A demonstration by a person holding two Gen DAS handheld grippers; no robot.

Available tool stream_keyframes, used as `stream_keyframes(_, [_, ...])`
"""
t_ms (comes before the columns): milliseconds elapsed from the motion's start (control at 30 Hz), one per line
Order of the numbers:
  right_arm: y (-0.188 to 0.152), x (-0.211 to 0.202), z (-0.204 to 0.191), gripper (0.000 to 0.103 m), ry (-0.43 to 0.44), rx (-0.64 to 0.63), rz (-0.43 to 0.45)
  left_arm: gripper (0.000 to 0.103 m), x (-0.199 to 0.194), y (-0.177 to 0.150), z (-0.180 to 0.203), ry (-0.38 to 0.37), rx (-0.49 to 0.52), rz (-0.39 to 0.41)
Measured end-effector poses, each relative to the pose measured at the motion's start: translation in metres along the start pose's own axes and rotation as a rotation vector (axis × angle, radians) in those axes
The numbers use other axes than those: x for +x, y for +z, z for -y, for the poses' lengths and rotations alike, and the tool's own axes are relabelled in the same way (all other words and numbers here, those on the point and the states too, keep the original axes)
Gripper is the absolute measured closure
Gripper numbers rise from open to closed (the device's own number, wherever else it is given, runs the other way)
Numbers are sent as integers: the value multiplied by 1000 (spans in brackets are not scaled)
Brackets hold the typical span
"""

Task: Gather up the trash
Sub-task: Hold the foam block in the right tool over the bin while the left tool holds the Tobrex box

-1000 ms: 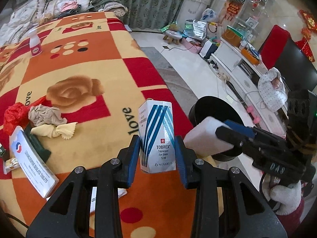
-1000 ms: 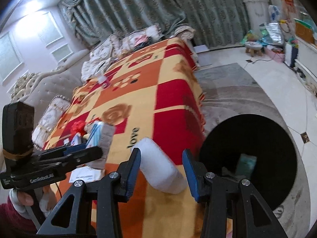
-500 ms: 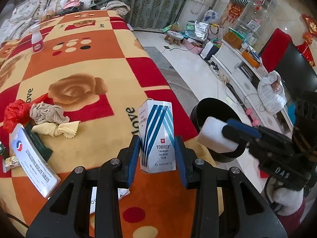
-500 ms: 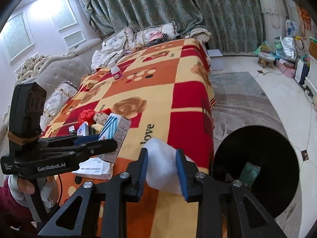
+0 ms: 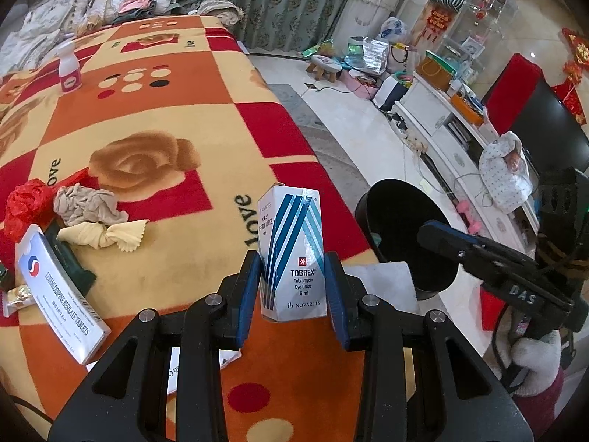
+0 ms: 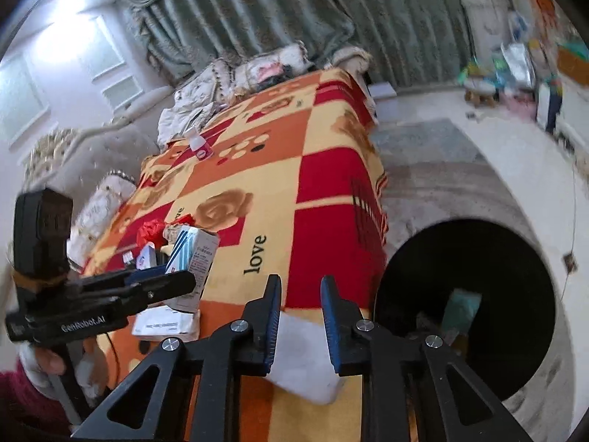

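Note:
My left gripper [image 5: 292,258] is shut on a white and blue Tobrex eye-drop box [image 5: 291,243], held upright over the patterned blanket [image 5: 154,118]; the box [image 6: 195,258] also shows in the right wrist view. A black round bin [image 6: 467,309] stands on the floor beside the bed, with some trash inside. My right gripper [image 6: 300,280] hovers at the bed's edge next to the bin, its jaws closing to a narrow gap. A soft white wad [image 6: 302,361] shows below and behind its fingers. In the left wrist view the white wad [image 5: 379,280] is apart from the right gripper [image 5: 427,230].
On the blanket lie a red wrapper [image 5: 25,202], a crumpled beige cloth [image 5: 88,206], a yellow wrapper [image 5: 106,235], a tablets box [image 5: 59,294] and a paper leaflet [image 6: 165,324]. A small white bottle [image 5: 70,70] stands far back. A low cabinet [image 5: 441,125] lines the floor's right side.
The right gripper squeezed down on the white wad, then the wad slipped out and now sits lower, at the bed's edge. The left gripper kept still with its box.

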State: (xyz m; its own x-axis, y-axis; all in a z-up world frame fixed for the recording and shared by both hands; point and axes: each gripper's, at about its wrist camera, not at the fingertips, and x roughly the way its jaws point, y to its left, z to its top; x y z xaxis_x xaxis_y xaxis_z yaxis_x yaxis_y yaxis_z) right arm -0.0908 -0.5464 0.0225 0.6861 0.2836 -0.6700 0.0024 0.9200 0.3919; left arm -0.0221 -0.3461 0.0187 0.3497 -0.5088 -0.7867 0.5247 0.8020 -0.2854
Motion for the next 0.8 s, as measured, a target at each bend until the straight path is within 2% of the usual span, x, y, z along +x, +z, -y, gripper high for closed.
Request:
stream_keyframes(100, [1, -3, -6, 82, 0, -24, -3, 70, 1, -1, -4, -3, -16, 2])
stream_keyframes(133, [0, -1, -10, 75, 5, -43, -19, 70, 0, -2, -5, -4, -20, 1])
stream_keyframes(167, [-1, 1, -15, 57, -6, -66, -35, 70, 0, -3, -6, -5, -21, 0])
stream_keyframes(200, [-4, 4, -19, 46, -26, -88, -45, 70, -2, -4, -7, -5, -20, 0])
stream_keyframes(233, [-8, 8, -24, 29, -50, -117, -64, 70, -3, -6, -8, -2, -17, 1])
stream_keyframes(333, [-24, 20, -25, 28, -53, -136, -132, 70, -6, -9, -13, 16, -12, 3])
stream_keyframes(433, [-35, 29, -20, 27, -79, -89, -161, 70, -7, -11, -21, 19, -32, 0])
stream_keyframes(633, [-37, 42, -28, 7, -174, -5, -118, 70, -5, -14, -25, 14, -44, -8])
stream_keyframes(800, [-40, 56, -36, 4, -303, -69, -135, 70, -4, -17, -25, 5, -50, -13])
